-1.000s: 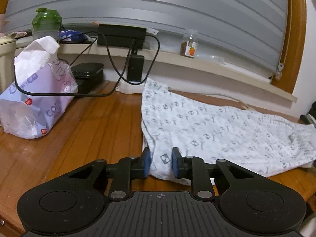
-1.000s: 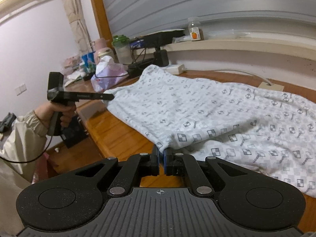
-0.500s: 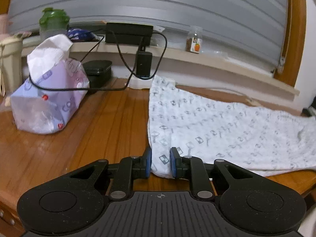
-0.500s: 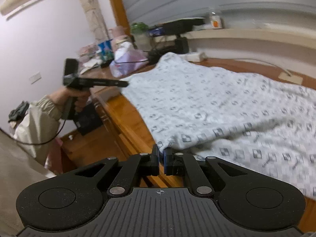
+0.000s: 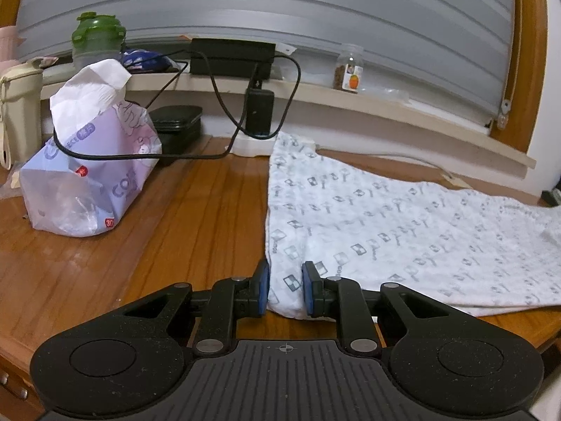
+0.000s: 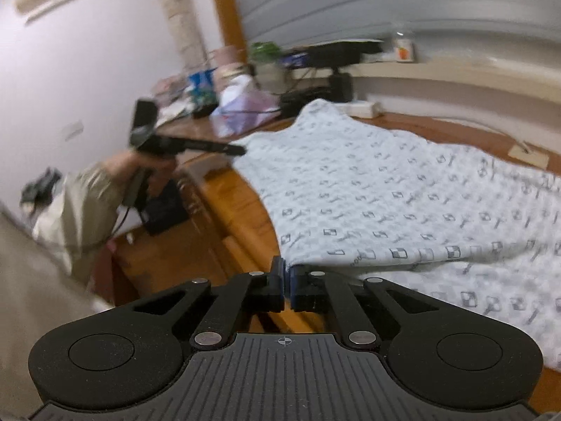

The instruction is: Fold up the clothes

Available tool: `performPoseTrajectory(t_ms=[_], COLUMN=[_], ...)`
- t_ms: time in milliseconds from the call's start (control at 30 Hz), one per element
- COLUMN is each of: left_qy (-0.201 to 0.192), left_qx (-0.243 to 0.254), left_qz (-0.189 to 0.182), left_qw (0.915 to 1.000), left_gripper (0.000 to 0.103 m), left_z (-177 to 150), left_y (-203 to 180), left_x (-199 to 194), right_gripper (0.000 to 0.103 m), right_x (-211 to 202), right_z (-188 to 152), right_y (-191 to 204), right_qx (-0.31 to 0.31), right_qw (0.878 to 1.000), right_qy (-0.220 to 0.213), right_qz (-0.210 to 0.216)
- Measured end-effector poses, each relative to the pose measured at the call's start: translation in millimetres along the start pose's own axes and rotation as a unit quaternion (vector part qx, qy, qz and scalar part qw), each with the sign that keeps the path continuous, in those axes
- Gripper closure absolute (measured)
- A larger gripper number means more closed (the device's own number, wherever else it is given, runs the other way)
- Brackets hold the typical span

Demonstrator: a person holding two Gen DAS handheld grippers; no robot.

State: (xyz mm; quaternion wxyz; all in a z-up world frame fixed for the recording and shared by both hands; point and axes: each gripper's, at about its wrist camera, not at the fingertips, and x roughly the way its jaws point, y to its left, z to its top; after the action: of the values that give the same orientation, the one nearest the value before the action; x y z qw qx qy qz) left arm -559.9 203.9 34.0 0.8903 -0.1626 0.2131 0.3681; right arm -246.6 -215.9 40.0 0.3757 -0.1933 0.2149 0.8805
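White patterned garment is spread flat across the wooden table, filling the right half of the frame. Left gripper has its blue pads pinching a bunched corner of it. Right gripper is clamped tight on another edge, bottom centre. Tissue pack sits left.

White patterned garment, spread flat on wooden table, near edge folded over.

A brown wooden table stands by a window with grey blinds and a wooden frame. The wall is pale.
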Motion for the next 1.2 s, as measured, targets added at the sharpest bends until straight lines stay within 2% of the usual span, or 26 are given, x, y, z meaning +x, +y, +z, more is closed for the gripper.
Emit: performPoseTrajectory(t_ms=[133,300,467,567,633,733,800,900,933,967,1000,1200], left_qy=[0.000,0.010,0.013,0.016,0.014,-0.015,-0.032,-0.025,-0.018,-0.014,-0.009,0.032], left_qx=[0.000,0.000,0.015,0.029,0.036,0.028,0.022,0.061,0.078,0.095,0.112,0.189], left_qz=[-0.001,-0.002,-0.005,0.001,0.012,0.027,0.024,0.009,-0.001,-0.015,-0.030,-0.126], left_qw=[1.0000,0.9999,0.9998,0.9995,0.9992,0.9991,0.9990,0.9978,0.9968,0.9952,0.9932,0.9734], left_gripper=[0.082,0.081,0.081,0.079,0.077,0.075,0.075,0.075,0.075,0.071,0.061,0.058], left_z=[0.0,0.3,-1.7,1.9,6.6,17.8,27.3,49.6,57.1,64.2,71.2,100.5], left_y=[1.8,2.4,1.5,-2.4,-2.9,1.6,3.5,-12.3,-20.2,-28.8,-38.2,-112.6], left_x=[-0.6,-10.8,-31.6,-38.7,-44.3,-59.0,-64.1,-45.5,-35.1,-23.3,-10.7,79.6], right_gripper=[0.099,0.094,0.085,0.076,0.075,0.075,0.074,0.072,0.067,0.065,0.065,0.065], right_x=[-3.3,-19.2,-52.7,-63.1,-64.3,-58.3,-53.6,-45.6,-43.3,-40.7,-39.3,-30.4], right_z=[-9.2,-10.2,-9.8,-8.0,-7.1,-6.8,-7.2,-6.4,-5.9,-4.6,-3.8,11.5], right_y=[-0.9,-9.9,-37.7,-52.2,-61.2,-74.5,-83.8,-98.4,-102.2,-105.9,-108.3,-117.4], right_qx=[0.001,0.015,0.038,0.036,0.030,0.030,0.031,0.035,0.035,0.035,0.035,0.028], right_qw=[1.000,1.000,0.997,0.993,0.990,0.986,0.983,0.979,0.978,0.977,0.977,0.979], right_qy=[0.017,0.008,-0.033,-0.043,-0.046,-0.048,-0.050,-0.052,-0.053,-0.053,-0.054,-0.052], right_qz=[0.002,0.004,-0.054,-0.107,-0.129,-0.160,-0.176,-0.195,-0.200,-0.203,-0.202,-0.193])
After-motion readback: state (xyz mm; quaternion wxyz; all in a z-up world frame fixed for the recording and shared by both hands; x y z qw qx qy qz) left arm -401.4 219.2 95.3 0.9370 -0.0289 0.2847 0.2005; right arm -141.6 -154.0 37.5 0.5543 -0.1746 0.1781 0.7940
